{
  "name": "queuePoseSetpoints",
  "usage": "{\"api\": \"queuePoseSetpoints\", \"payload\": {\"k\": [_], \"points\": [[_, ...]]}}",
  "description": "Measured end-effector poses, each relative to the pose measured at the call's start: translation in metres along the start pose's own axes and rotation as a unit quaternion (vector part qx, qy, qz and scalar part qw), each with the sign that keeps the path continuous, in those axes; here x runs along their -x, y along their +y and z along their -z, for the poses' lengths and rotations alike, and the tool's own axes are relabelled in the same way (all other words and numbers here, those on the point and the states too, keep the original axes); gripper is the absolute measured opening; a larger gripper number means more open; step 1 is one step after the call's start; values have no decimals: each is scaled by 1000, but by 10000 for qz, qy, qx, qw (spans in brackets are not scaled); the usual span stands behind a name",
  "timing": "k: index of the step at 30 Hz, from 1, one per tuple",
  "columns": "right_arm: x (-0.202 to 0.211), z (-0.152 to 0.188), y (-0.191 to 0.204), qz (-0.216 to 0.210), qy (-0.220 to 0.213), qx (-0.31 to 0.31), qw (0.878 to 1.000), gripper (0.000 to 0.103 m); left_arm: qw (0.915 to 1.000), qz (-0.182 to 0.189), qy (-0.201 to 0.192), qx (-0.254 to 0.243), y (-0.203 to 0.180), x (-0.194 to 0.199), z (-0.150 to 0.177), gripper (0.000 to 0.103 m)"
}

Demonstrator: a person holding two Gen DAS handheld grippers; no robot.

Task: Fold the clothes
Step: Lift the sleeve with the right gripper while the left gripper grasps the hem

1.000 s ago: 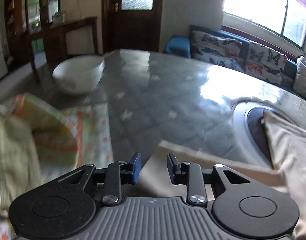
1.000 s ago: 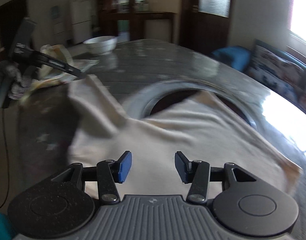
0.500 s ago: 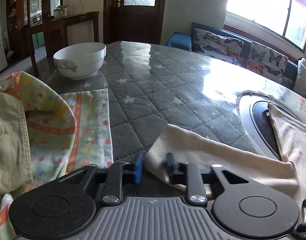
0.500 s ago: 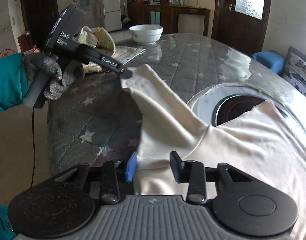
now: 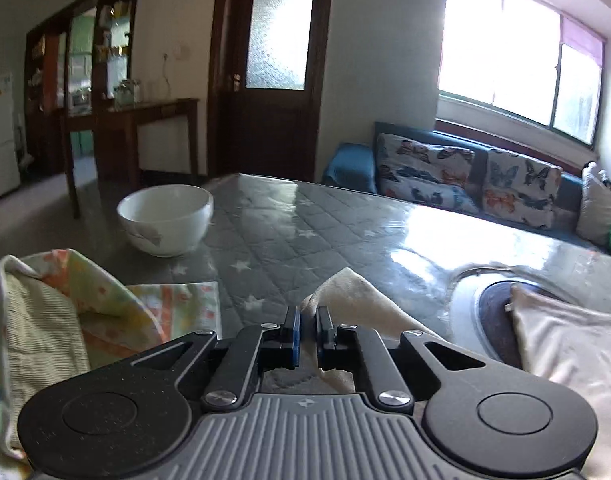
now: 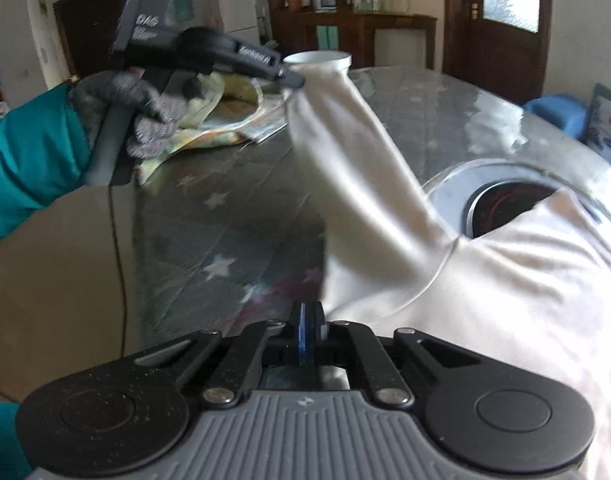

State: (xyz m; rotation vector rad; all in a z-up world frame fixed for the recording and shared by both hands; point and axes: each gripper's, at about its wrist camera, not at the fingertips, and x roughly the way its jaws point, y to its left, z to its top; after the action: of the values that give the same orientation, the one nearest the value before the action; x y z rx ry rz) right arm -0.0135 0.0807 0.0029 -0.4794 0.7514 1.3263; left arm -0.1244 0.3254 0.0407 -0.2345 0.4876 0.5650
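Sleeve cuff of the cream shirt (image 6: 369,184) now hangs lifted off the worktop (image 5: 305,232), pinched in the left gripper (image 5: 308,334), whose jaws were still spread around it a second ago. To its right, the right gripper (image 6: 310,334) has likewise closed, jaws pressed onto the shirt's near edge. With both grips made, the sleeve looks ready to be carried inward over the body, which lies on the worktop across the round hob (image 6: 501,204).

A grey star-quilted table (image 5: 289,224) bears a white bowl (image 5: 165,218), floral cloth (image 5: 105,312) and cream garment (image 6: 505,280).
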Motion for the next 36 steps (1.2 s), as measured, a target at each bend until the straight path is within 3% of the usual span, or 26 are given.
{"api": "queuePoseSetpoints", "payload": {"k": [3,6,8,13,15,16,17,24,33,36], "points": [[0,3,5,28,-93,93,9999,2,9999,96,-89,93,2,8,3,8],[4,-4,4,137,-226,77,9996,7,9998,4,-135,-164,-4,13,-3,8],[5,-9,4,294,-314,166,9989,19,9999,28,-79,-112,-3,9,-8,8],[-10,-9,4,393,-85,254,9989,34,9998,89,-93,-138,-8,7,-15,8],[-16,-6,5,559,-31,312,9979,31,9997,114,-99,-184,-11,6,-19,8],[-16,-5,6,586,-56,335,9977,24,9997,127,-102,-204,-12,6,-22,8],[-15,-5,5,571,-68,302,9979,9,9996,139,-122,-232,-14,7,-24,8],[9,-3,-11,-58,-234,-295,9993,7,9994,67,-235,-264,-12,13,-29,9],[-3,5,5,-123,-14,90,9999,9,9961,-593,577,-291,3,-11,12,9],[-3,5,9,-128,-45,163,9998,16,9939,-718,784,-295,6,-15,23,9]]}}
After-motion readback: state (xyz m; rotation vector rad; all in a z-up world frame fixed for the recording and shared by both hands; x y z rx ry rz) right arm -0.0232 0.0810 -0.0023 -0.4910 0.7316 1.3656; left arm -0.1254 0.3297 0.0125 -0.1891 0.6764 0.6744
